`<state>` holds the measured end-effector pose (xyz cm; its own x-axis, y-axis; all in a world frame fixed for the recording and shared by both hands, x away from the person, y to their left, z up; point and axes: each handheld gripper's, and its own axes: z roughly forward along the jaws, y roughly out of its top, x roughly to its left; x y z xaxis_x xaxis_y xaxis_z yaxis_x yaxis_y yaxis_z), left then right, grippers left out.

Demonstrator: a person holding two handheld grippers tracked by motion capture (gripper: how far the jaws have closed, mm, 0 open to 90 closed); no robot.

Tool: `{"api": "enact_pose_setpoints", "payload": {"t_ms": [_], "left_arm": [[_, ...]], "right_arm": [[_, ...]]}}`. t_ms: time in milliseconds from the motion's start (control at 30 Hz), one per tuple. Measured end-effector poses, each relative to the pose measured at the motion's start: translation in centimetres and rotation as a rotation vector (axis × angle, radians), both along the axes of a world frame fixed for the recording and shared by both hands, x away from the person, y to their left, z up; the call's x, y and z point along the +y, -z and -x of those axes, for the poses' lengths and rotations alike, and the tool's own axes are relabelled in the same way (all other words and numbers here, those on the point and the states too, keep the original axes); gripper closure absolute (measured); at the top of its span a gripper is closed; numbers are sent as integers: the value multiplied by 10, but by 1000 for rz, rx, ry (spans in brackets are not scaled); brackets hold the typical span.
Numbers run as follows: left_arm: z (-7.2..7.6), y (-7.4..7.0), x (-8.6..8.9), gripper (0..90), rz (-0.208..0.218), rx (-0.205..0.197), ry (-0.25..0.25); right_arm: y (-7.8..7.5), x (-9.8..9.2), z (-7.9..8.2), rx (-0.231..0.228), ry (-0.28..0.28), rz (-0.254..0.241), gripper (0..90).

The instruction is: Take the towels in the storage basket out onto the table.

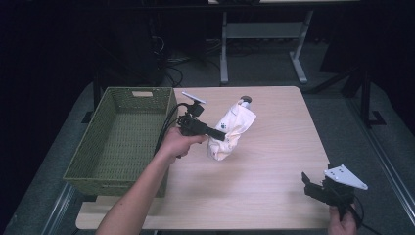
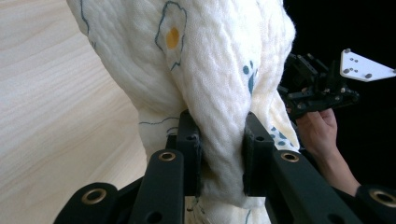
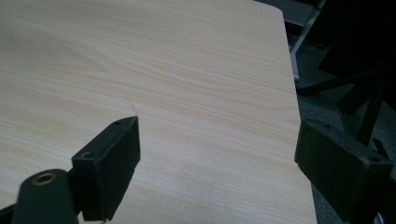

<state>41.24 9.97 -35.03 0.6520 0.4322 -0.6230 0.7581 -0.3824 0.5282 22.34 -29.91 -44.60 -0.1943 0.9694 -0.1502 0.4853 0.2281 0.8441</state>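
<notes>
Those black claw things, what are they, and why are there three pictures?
They are grabbing tools, and a person holds one in each hand. One picture comes from a camera high above the wooden table. The other two come from small cameras riding on the tools, looking along their black jaws. The left tool is squeezed shut on a soft white cloth printed with little pictures, and holds it up above the table; you see the pinch close up in the left gripper view. The right tool waits near the table's corner with its jaws open and nothing in them. A green woven basket sits at the left.
</notes>
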Motion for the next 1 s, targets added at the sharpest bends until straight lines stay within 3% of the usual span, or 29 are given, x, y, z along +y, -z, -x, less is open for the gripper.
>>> {"api": "enact_pose_setpoints", "payload": {"t_ms": [533,1000], "left_arm": [[-10,23,-37,727,-17,27,15],[-17,51,-71,720,-30,54,-30]], "right_arm": [[1,-2,-3,6,5,-1,139],[-1,-4,-2,-4,10,-12,139]]}}
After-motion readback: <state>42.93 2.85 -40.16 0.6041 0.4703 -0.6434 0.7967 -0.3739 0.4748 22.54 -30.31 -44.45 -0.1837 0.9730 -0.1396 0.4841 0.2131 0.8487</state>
